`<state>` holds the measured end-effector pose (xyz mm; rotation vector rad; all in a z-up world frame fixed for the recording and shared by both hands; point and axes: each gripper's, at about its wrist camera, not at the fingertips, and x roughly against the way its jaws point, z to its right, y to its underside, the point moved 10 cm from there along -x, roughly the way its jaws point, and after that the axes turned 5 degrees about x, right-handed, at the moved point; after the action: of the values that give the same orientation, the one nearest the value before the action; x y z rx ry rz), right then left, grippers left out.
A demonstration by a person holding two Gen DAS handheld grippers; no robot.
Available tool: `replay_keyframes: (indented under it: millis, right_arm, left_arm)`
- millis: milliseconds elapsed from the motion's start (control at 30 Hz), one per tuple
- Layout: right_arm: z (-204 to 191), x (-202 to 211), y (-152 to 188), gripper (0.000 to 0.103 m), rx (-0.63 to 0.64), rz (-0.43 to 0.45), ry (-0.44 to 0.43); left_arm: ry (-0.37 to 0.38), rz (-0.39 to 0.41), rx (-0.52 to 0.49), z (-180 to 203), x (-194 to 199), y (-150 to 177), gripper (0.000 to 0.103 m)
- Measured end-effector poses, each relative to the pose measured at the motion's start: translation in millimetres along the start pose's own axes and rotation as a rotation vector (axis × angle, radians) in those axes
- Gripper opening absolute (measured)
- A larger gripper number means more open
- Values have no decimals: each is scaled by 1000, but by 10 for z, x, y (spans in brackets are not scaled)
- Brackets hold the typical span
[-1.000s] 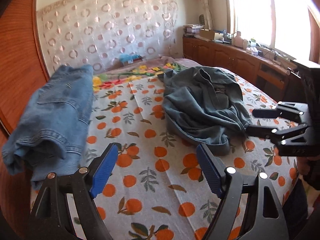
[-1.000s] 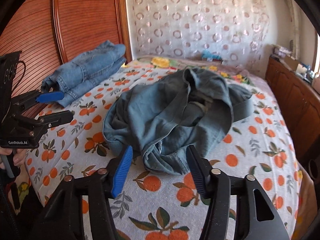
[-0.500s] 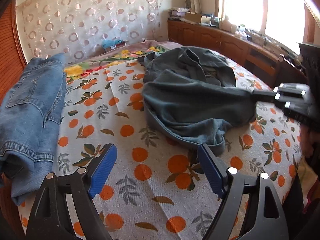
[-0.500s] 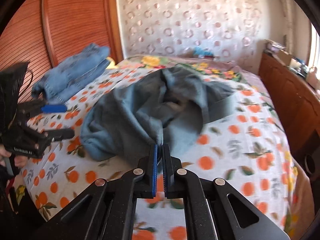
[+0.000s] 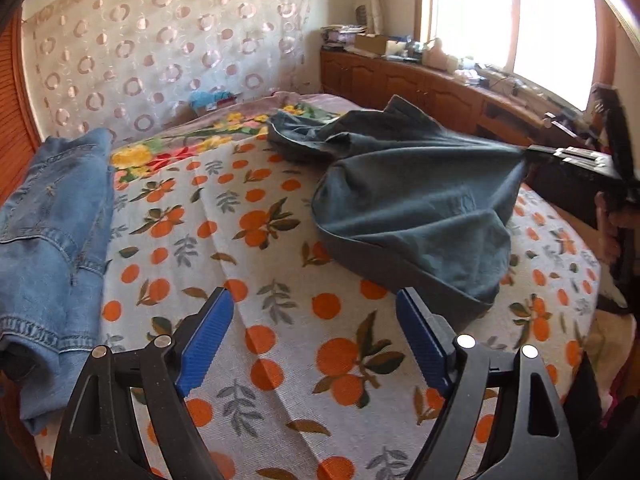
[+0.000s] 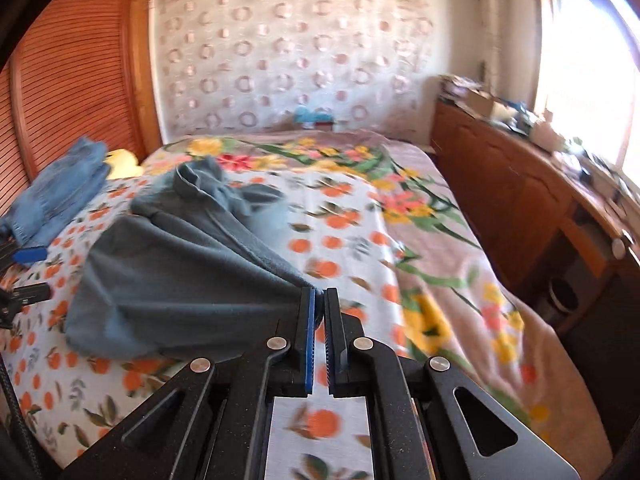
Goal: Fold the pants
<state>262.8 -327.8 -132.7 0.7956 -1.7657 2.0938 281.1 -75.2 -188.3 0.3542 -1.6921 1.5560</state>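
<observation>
Left wrist view
My left claw (image 5: 314, 338): released, blue pads wide apart, nothing between them; it hangs over bare orange-print bedspread (image 5: 256, 264), nearer me than the pants.
Dark teal pants (image 5: 412, 208): on the bed, right of the folded blue jeans (image 5: 52, 232). One edge is pulled taut up to my right claw (image 5: 536, 152) at the right of the frame, so the cloth fans out from that pinch; the far part lies crumpled towards the curtain (image 5: 168, 60).
Change: a second ago the pants were one loose heap with my right claw open beside them; now they are stretched and partly raised.

Right wrist view
My right claw (image 6: 319, 302): clenched on an edge of the pants, cloth pinched between the pads. The jaws closed within the last second, from open around the hem to nearly touching.
Pants (image 6: 180, 280): drawn from the pinch leftward across the bedspread (image 6: 420, 240), towards the jeans (image 6: 56, 192); the far bunch rests on the bed.
Blur: the picture smears, which fits a claw in motion.
Meaning for the task: I judge this the spreading stage; no fold has begun. My left claw probably needs a matching edge before the pants can be laid flat.
</observation>
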Motion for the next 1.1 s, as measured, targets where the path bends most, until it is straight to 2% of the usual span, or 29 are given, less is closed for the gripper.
replay_keyframes:
  millis: [133,200,300,333,433,733,833,933,1000,1033,1100]
  right_arm:
    - [-66,77,125,4,-7,-30,-4]
    - [-130,144,109,9,-7,-25,8]
    - [-375,211,-31,23,-13,4,-16]
    - [-439,242,-57,31,-12,16,-20]
    - [-870,295,-62,35,10,42,-123]
    - [-2149,397,233,35,134,-20,-393]
    - [-2341,400,323,35,177,-48,-417]
    - [-2382,389,442,35,212,-89,-398]
    - [-2333,392,451,21,229,-106,-379]
    - [-2320,418,477,10,236,-109,-378]
    - [-2248,471,398,6,222,-94,-378]
  left_arm:
    - [24,6,19,10,23,-9,84]
    - [19,5,30,-10,30,6,82]
    - [5,10,45,-55,79,39,81]
    - [-8,12,45,-77,95,50,81]
    - [-38,17,58,-156,150,97,81]
    - [-67,29,99,-341,345,274,81]
    - [-75,37,114,-391,420,316,81]
    - [-81,43,128,-419,480,354,81]
    - [-83,45,133,-415,510,371,81]
    - [-83,46,134,-408,523,378,81]
    - [-81,50,136,-373,555,381,81]
